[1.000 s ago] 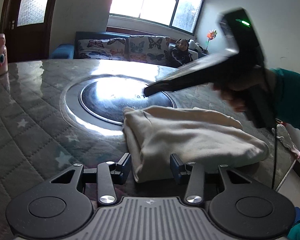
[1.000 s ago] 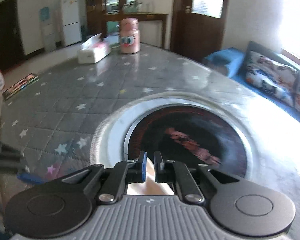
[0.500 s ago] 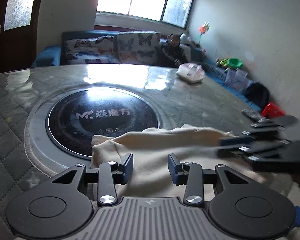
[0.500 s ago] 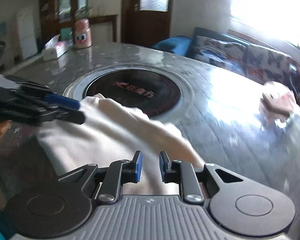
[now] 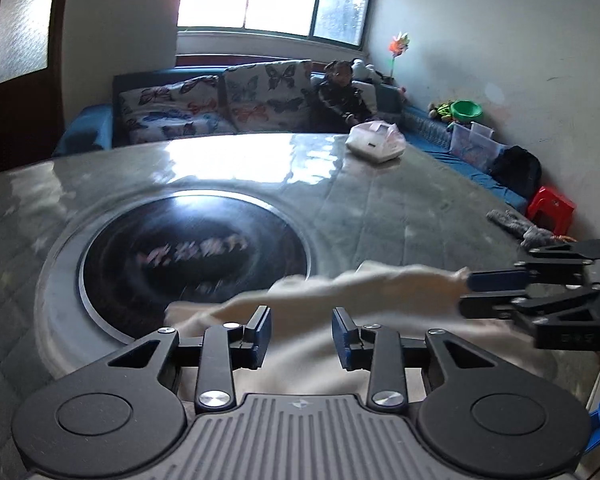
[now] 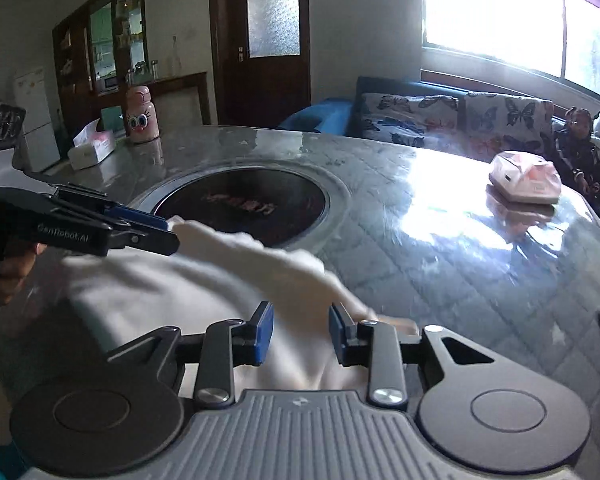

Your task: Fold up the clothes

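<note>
Big round table (image 5: 400, 200) with its dark induction plate (image 5: 192, 256) in the middle, and the cream garment (image 5: 340, 292) lies on the near side, its far edge overlapping the plate's rim. Left gripper (image 5: 301, 334) hangs over the cloth, jaws apart, nothing between them. Right gripper (image 6: 301, 334) looks the same, jaws spread above the fabric. Far right sits a pink bag (image 6: 526, 178); far left, a pink bottle (image 6: 140, 114) beside a tissue box (image 6: 92, 146)
</note>
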Tool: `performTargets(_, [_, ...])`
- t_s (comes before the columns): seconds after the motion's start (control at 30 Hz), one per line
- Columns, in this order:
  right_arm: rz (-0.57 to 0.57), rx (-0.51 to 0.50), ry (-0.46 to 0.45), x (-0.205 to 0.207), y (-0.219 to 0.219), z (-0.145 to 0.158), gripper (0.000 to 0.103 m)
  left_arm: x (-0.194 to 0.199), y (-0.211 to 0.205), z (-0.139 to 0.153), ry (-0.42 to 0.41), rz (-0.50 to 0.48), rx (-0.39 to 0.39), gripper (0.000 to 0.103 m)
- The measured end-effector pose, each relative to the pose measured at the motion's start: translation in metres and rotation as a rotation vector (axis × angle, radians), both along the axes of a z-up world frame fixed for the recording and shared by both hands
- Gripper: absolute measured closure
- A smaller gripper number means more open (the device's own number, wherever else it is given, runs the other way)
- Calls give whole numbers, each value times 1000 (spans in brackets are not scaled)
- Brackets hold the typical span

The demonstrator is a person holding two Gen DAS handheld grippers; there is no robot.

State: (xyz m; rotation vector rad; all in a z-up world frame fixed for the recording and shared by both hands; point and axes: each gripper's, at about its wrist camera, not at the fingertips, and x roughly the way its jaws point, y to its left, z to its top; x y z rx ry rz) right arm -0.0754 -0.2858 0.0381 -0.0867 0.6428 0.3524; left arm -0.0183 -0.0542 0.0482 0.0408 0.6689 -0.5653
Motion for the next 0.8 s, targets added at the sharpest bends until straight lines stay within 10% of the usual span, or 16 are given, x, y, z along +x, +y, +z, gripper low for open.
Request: performTargets(0.8, [26,-6,75,58,21,-20,89,51,-31,-28,86,10,-5,66])
